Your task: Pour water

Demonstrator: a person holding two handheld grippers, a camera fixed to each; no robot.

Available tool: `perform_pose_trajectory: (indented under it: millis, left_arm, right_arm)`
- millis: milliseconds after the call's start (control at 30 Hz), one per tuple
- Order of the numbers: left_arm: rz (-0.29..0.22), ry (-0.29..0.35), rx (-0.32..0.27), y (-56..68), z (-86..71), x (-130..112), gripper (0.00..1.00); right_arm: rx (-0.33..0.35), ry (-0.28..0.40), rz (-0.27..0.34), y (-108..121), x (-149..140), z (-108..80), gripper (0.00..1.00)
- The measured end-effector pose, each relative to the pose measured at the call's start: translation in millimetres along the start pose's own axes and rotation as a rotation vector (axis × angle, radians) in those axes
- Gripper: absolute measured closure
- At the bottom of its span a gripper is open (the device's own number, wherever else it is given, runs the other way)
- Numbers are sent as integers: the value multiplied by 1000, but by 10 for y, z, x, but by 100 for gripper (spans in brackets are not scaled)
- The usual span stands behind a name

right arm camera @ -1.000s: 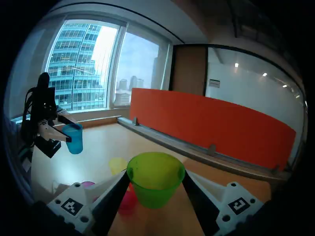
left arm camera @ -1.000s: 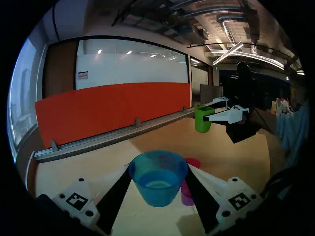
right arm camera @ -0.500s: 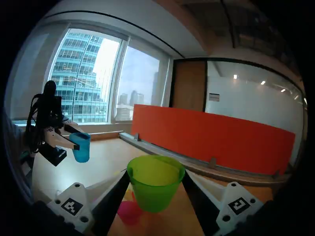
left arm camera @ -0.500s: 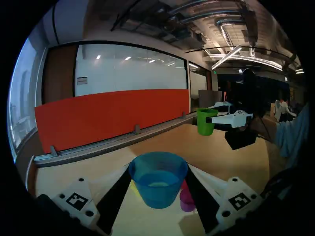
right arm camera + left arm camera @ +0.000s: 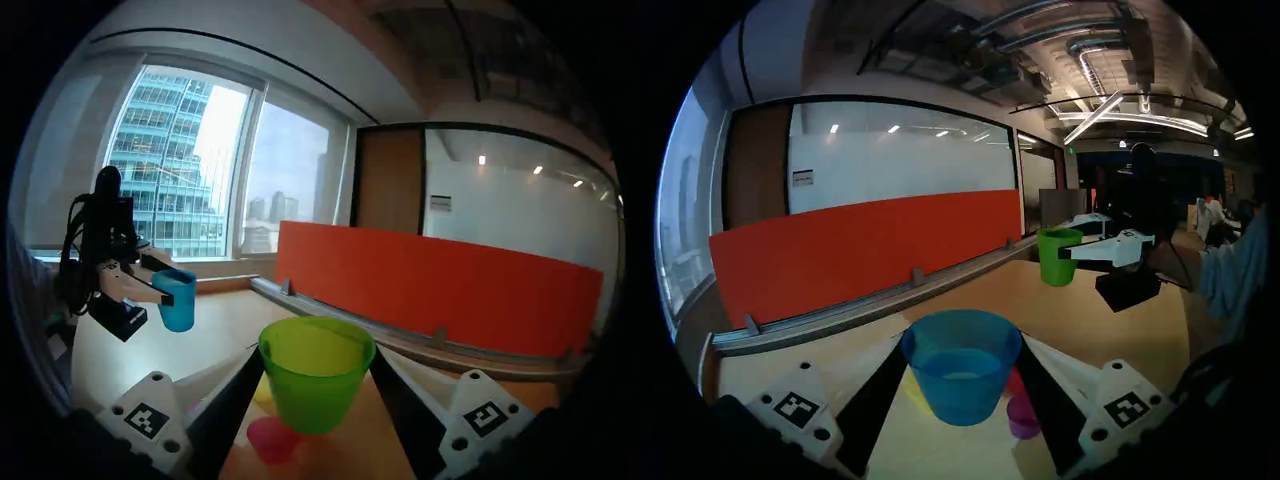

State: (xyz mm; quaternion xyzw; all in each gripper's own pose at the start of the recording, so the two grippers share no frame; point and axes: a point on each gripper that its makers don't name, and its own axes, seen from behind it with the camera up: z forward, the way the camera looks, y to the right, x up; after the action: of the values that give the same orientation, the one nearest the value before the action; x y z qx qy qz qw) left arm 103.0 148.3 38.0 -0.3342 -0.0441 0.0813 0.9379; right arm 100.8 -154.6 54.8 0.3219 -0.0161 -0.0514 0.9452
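1. The left hand-held gripper (image 5: 962,356) pinches the blue cup (image 5: 962,392) between both fingers. The cup is upright and part-filled with water (image 5: 960,373).
2. The right hand-held gripper (image 5: 316,364) pinches the green cup (image 5: 316,392) the same way. It is upright, with no water seen inside.
3. Both cups hang above the worktop (image 5: 1112,320), well apart. The green cup lies ahead and right of the left hand-held gripper.
4. Step judged: cups lifted and approaching, pour not begun.
5. Next move calls for bringing the blue rim just over the green mouth, then tilting slowly while the right hand-held gripper holds level.
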Motion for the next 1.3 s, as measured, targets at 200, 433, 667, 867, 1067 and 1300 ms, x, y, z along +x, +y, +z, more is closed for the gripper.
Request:
perform_pose_trajectory:
  millis: [200,433,667,867,1067,1300]
  left_arm:
    - [46,27,7,14,-7,111,12]
    - [135,83,18,77,-69,355,12]
    - [219,110,45,83,-119,545,12]
    - [275,122,60,119,-145,638,12]
    - [323,146,82,129,-158,765,12]
    - [410,155,98,166,-164,844,12]
  right_arm:
    - [20,6,6,-80,18,-10,8]
    - [46,12,2,-202,21,-7,8]
    - [74,21,-13,-347,33,13,8]
    - [104,27,-16,-494,43,21,8]
    - [132,23,-32,-644,22,31,8]
    - [168,23,-36,-817,21,49,8]
